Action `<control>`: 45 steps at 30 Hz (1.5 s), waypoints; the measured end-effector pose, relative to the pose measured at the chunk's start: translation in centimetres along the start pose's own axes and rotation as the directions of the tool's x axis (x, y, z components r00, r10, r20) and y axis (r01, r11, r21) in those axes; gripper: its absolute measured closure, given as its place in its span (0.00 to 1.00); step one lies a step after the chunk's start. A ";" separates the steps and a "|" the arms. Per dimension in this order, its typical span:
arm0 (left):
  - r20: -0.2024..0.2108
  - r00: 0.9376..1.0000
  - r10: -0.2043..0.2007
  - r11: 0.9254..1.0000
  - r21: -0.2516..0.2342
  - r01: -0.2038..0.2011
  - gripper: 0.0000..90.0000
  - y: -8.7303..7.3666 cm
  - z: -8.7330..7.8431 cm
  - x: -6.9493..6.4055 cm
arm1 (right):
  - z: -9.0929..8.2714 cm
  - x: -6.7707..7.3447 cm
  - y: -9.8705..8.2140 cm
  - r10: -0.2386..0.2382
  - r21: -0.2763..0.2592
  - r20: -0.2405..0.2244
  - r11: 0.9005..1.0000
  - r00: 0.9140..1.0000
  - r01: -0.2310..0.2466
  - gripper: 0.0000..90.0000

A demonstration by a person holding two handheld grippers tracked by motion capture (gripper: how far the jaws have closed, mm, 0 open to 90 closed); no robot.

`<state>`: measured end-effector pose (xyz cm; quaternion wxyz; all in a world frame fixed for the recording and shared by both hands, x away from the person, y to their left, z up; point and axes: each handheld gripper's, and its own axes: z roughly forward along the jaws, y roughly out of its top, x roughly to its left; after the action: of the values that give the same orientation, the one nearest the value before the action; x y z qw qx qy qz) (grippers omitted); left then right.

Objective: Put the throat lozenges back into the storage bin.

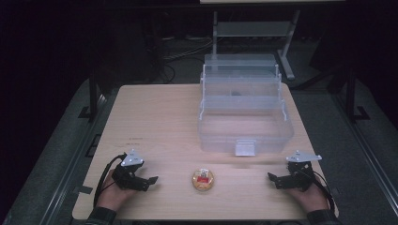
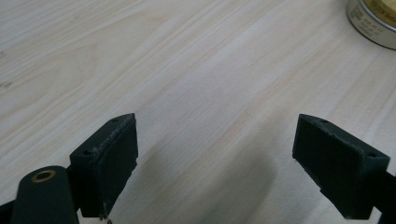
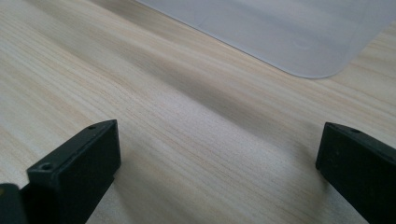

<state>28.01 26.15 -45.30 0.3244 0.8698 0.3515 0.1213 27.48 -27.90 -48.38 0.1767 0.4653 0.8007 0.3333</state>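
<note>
So the small round tin (image 1: 202, 179) with the gold lid and red label sits flat on the table (image 1: 159, 122), near the front edge and pretty much dead center between my two grippers. Nothing is touching it.

My left gripper (image 1: 149, 182) rests at about 9 o'clock from the tin, near it but apart, jaws pointing toward it. In the left gripper view its jaws are spread wide with only bare wood between them, and the rim of the tin (image 2: 373, 23) peeks in at the top right corner, up at around 1 o'clock.

My right gripper (image 1: 273, 180) is at 3 o'clock from the tin, a little farther off, also aimed inward. Its jaws are released too, wide apart over bare wood.

At 12 to 1 o'clock from the tin there's the clear plastic toolbox (image 1: 244, 117), lid open and trays stepped up toward the back. Its frosted bottom corner (image 3: 299, 32) shows in the right gripper view.
</note>
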 end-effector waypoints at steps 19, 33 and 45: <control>0.151 0.985 0.086 0.994 0.055 -0.096 0.15 4.7 -0.1 -3.3 | 0.0 0.0 0.0 0.000 0.000 0.000 1.000 1.000 0.000 0.00; 0.246 0.949 0.200 0.977 0.027 -0.213 0.15 8.5 1.6 -6.4 | 0.0 0.0 0.0 0.000 0.000 0.000 1.000 1.000 0.000 0.00; 0.302 0.919 0.252 0.960 0.046 -0.278 0.15 10.2 4.2 -8.7 | 0.0 0.0 0.0 0.000 0.000 0.000 1.000 1.000 0.000 0.00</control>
<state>28.99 12.63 -41.67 0.3151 0.9310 0.1835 0.0183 27.48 -27.90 -48.38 0.1767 0.4651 0.8008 0.3334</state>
